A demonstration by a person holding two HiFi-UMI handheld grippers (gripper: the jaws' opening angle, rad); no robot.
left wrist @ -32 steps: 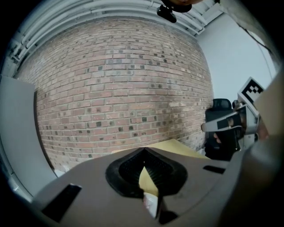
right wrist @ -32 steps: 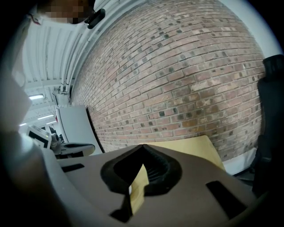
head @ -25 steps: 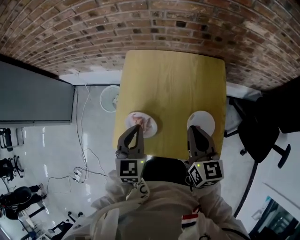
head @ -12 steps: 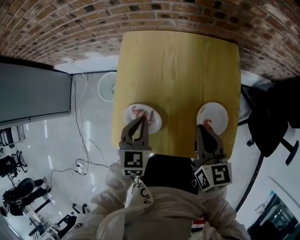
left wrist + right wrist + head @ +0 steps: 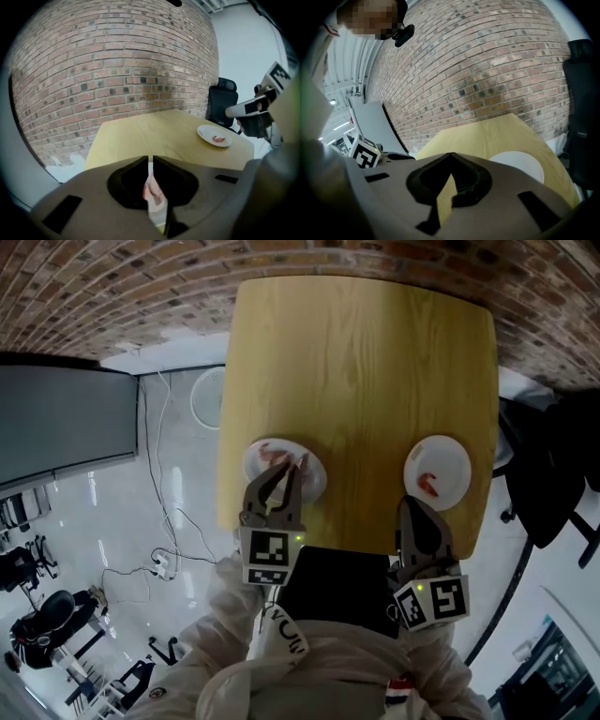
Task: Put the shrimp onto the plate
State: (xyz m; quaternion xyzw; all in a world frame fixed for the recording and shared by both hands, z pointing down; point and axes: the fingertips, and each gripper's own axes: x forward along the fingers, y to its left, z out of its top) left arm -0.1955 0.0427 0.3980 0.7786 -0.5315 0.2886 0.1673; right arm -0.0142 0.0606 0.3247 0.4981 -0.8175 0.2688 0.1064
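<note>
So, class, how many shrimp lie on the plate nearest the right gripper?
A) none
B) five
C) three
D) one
D: a single shrimp lies on that plate, just beyond the right gripper.

"Can you read any writing from there?"

"No, I find no words or numbers. Behind the jaws, the left cube [image 5: 270,557] and the right cube [image 5: 432,601] carry only black-and-white square patterns. The sleeve [image 5: 284,634] behind the left jaws has dark print, too small for me to read."
</note>
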